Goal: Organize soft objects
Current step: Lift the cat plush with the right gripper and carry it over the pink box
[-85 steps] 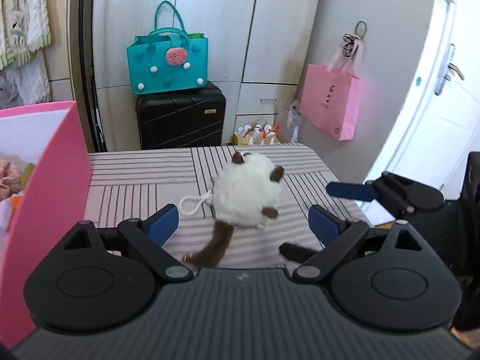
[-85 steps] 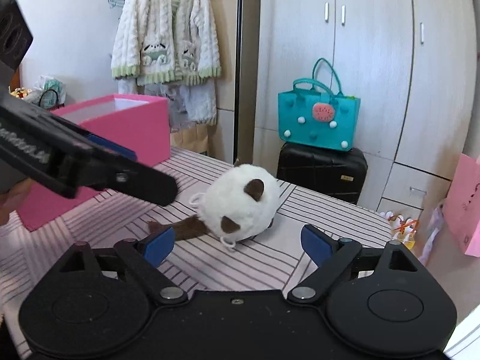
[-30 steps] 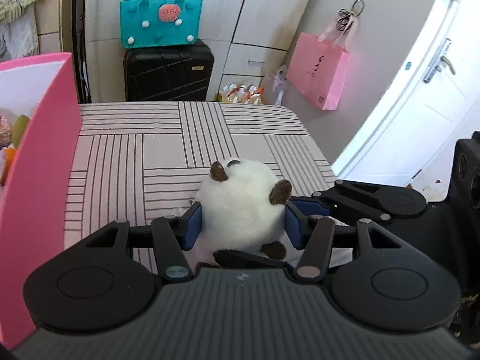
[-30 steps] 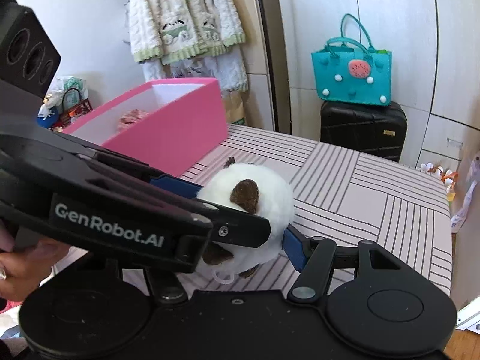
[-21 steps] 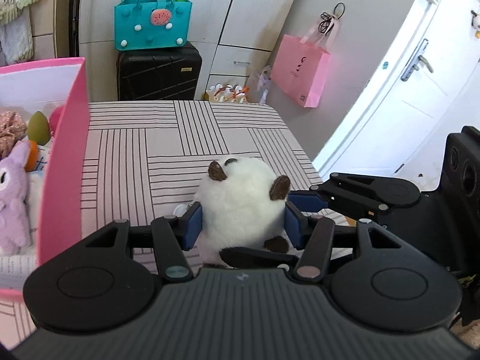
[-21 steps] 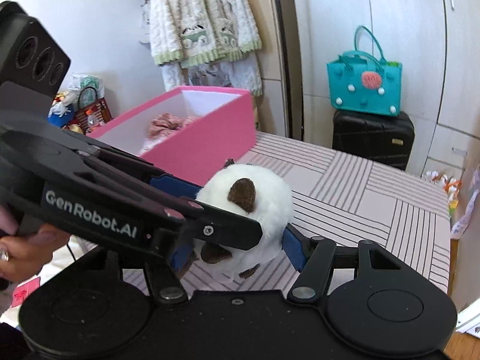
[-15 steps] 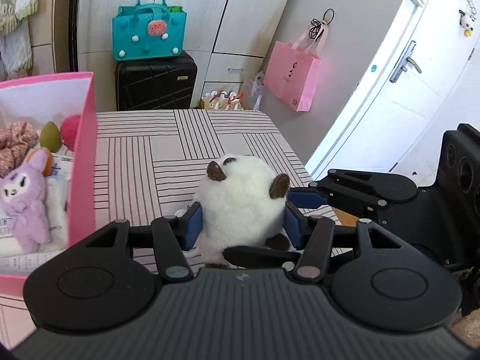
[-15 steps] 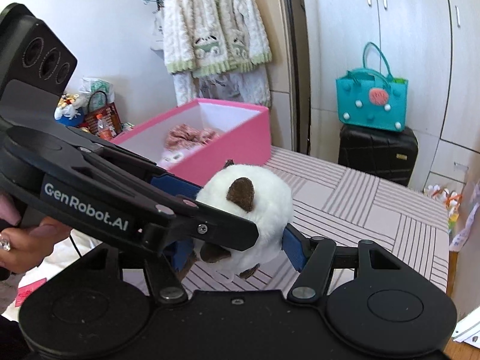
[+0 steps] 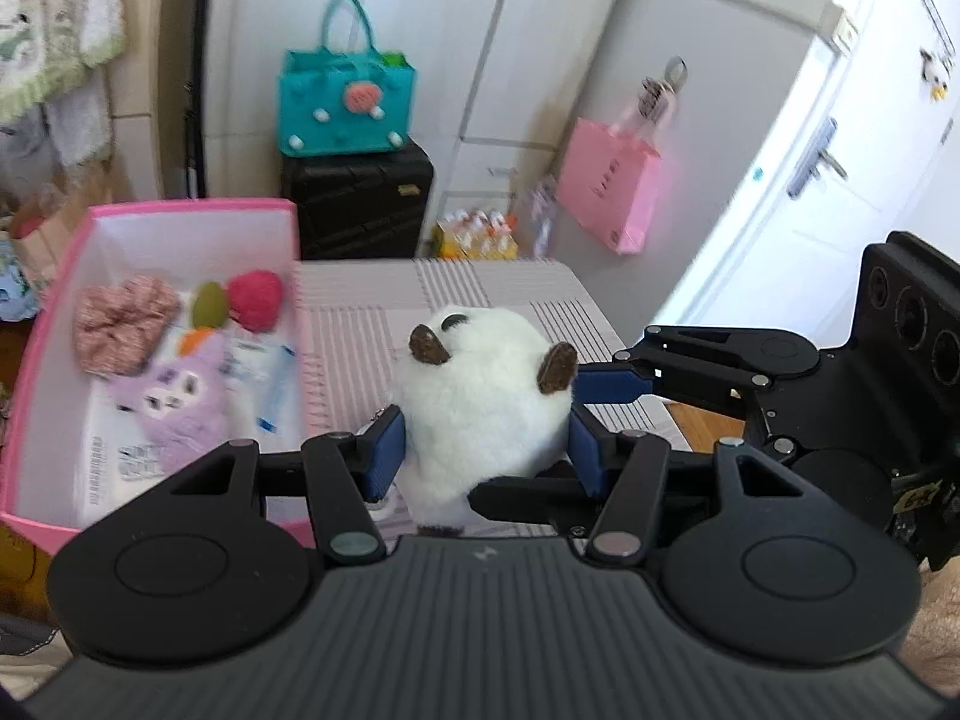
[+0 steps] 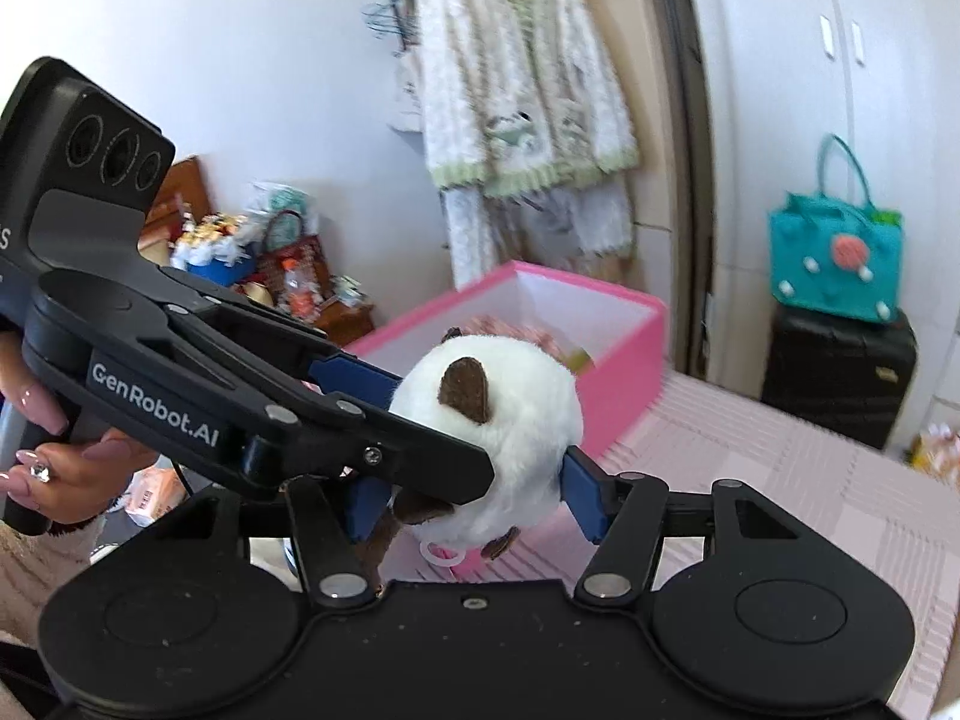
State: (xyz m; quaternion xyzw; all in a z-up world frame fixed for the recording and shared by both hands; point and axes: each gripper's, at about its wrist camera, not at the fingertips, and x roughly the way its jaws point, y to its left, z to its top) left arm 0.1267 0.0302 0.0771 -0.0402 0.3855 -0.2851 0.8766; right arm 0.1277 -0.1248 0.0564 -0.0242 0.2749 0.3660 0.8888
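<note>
Both grippers, left gripper and right gripper, angled downward, clamp the plush toy.

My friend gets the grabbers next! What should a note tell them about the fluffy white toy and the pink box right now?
Left gripper: shut on the white plush toy, pads on its two sides.
Right gripper: also clamped on the same toy; its jaws have just been closing a bit tighter.
Toy: held in the air by both grippers above the striped table, beside the pink box.
Done: a purple plush, a red ball and a pink scrunchie already lie in the box.
Left: carry the toy over the box, then open both grippers.
</note>
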